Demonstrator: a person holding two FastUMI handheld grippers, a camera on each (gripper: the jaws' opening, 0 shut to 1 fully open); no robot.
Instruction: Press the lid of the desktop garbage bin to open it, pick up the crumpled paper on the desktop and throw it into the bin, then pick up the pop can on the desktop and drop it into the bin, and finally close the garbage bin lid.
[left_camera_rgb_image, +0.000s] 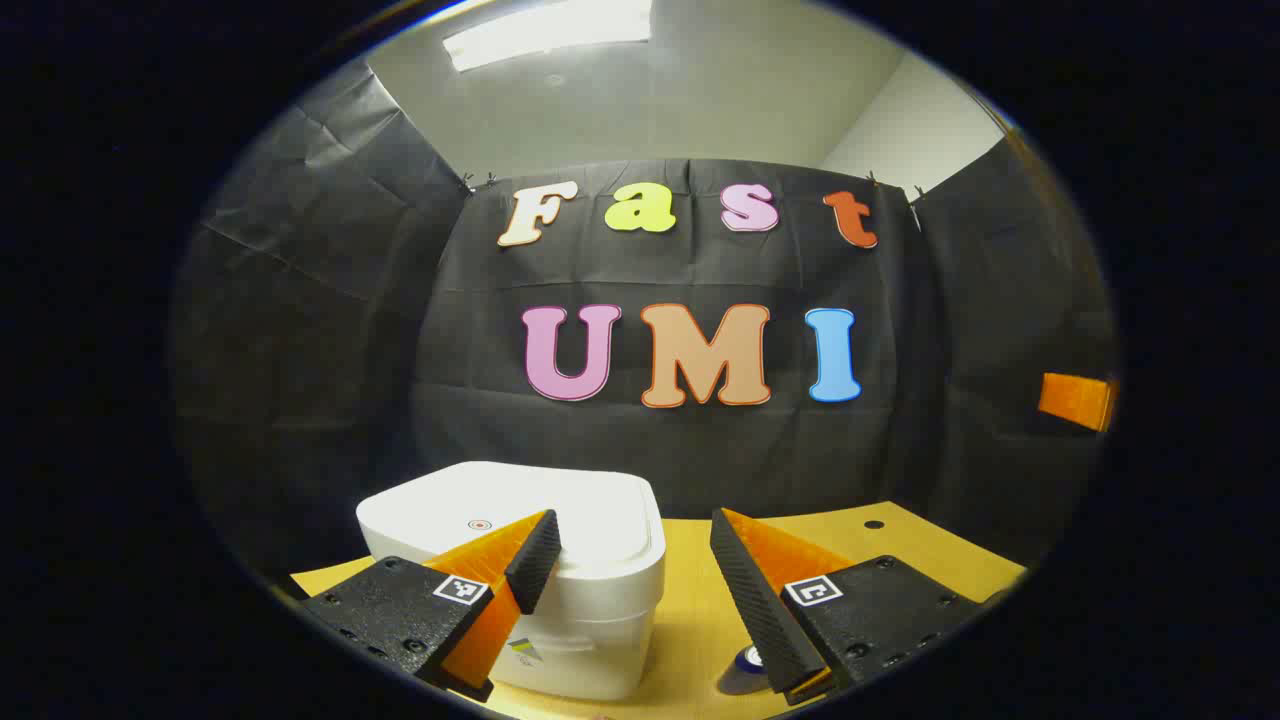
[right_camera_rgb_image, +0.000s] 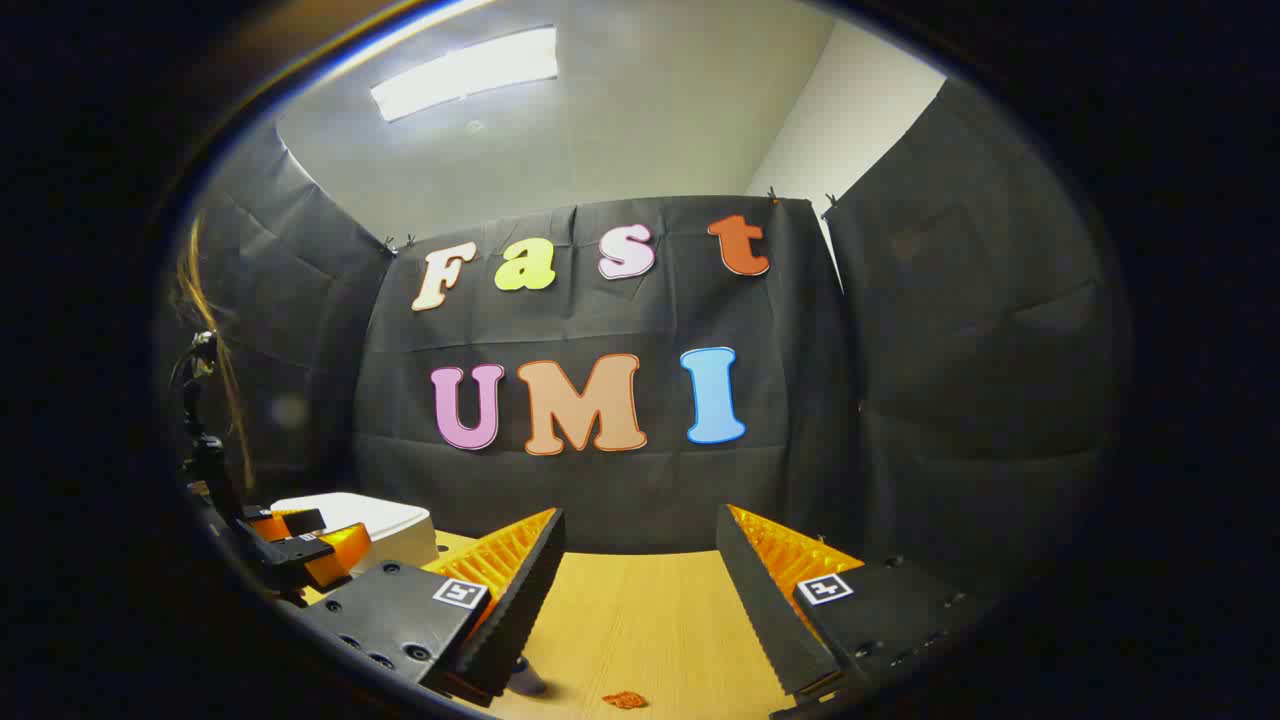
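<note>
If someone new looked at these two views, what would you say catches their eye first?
Probably the white garbage bin, lid closed, on the wooden table just ahead of the left gripper, whose fingers stand apart with nothing between them. In the right gripper view, the right gripper hangs equally open over bare tabletop, with a small red scrap near the bottom edge.

White garbage bin (left_camera_rgb_image: 600, 520) on a yellowish wood-grain desktop (right_camera_rgb_image: 640, 620).
</note>
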